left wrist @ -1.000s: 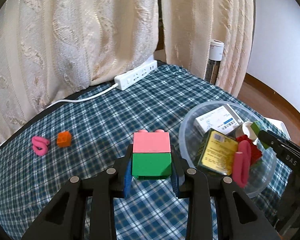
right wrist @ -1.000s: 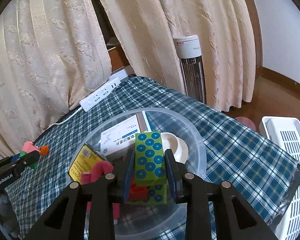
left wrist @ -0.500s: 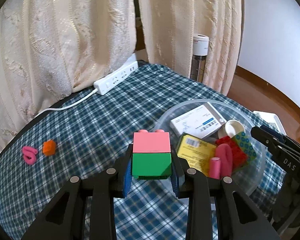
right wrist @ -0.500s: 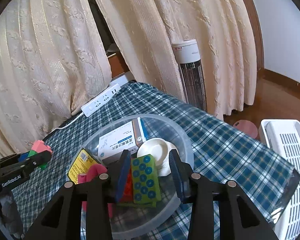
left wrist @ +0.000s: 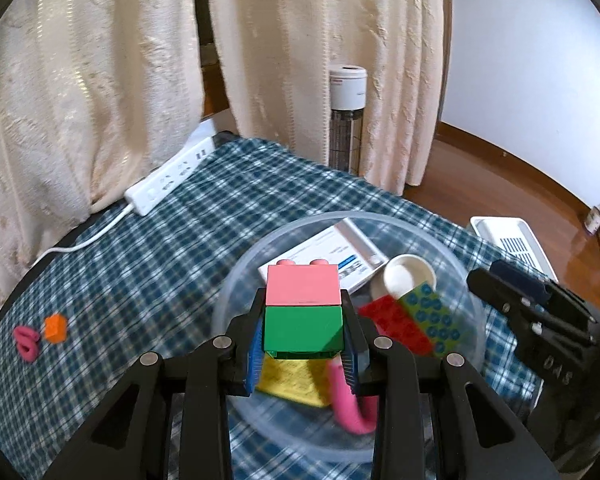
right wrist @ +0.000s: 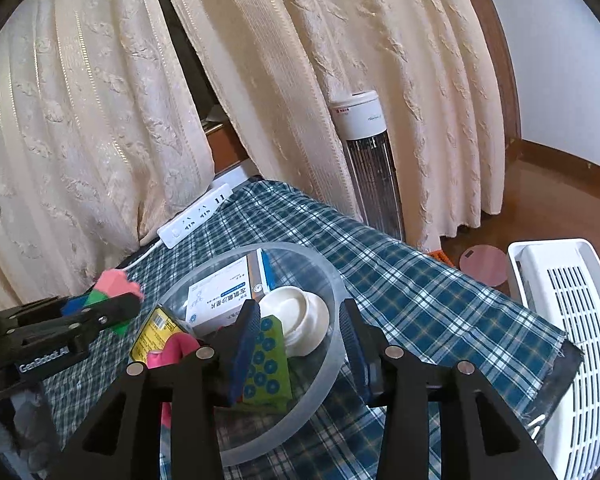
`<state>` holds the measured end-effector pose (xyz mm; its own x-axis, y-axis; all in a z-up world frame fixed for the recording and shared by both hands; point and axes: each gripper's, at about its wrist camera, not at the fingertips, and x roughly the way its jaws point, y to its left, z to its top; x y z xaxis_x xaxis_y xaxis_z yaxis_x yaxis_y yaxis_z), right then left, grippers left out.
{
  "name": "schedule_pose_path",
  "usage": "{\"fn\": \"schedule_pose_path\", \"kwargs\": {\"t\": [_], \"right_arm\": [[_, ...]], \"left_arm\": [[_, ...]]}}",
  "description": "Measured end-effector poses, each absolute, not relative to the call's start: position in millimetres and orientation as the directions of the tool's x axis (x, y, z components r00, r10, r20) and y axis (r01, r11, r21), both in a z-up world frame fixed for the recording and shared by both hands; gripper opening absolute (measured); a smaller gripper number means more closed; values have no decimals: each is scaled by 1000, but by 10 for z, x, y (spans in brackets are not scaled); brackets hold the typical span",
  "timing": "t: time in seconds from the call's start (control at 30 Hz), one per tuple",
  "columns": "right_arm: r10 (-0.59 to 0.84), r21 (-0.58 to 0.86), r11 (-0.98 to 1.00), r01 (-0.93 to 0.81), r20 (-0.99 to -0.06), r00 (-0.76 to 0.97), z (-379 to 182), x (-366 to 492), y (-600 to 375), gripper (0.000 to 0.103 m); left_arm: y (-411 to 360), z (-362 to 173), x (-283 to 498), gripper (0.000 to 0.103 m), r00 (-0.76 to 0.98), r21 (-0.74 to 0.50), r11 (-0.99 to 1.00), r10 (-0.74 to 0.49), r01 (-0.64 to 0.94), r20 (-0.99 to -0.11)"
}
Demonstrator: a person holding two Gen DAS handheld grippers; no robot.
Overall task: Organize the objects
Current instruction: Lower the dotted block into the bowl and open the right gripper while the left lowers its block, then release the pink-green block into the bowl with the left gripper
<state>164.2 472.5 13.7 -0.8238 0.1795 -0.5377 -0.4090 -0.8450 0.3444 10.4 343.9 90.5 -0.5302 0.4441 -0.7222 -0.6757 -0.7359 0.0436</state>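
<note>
The left gripper (left wrist: 303,354) is clenching a pink-and-green block stack (left wrist: 302,309) over the clear bowl (left wrist: 474,322). The right gripper (right wrist: 296,346) is standing with jaws parted, having just been opening, the dotted green block (right wrist: 269,364) lying released in the bowl beside a medicine box (right wrist: 220,296). Farther off, an orange block (left wrist: 56,328) is lying on the worktop (left wrist: 148,280).

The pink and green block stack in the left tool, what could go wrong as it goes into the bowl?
1. The pads grip only the green block; the pink block on top could pop off.
2. The clear bowl is already crowded with the white box, white lid and dotted green block, so the stack may land tilted.
3. The right tool, jaws just opened, hangs over the bowl and may collide with the left tool.
</note>
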Motion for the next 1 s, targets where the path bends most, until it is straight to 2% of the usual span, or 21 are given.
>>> {"fn": "schedule_pose_path", "kwargs": {"t": [0.3,0.37,0.4,0.43,0.73,0.87,1.0], "right_arm": [[168,364,-837,-408,-538,-826,98,1650,4775,45],[167,366,-837,-408,-540,-825,93,1651,4786,45],[167,365,-837,-408,-540,-825,92,1651,4786,45],[167,364,-837,-408,-541,-825,92,1651,4783,45],[162,360,-842,-402,-543,-824,88,1632,4733,45],[166,363,-839,-405,-539,-826,101,1639,4712,52],[167,366,-838,-406,-536,-828,123,1644,4686,55]], "left_arm": [[3673,873,-22,34,-479,-28,-708,505,-705,-718],[3701,866,-36,43,-468,-38,-701,513,-712,-720],[3706,865,-39,56,-464,-43,-699,518,-714,-719],[3696,871,-40,62,-470,-45,-703,521,-710,-713],[3481,951,-107,62,-502,-61,-740,512,-670,-697],[3362,948,-135,62,-519,-58,-763,492,-644,-699],[3265,920,-146,67,-534,-49,-783,467,-620,-705]]}}
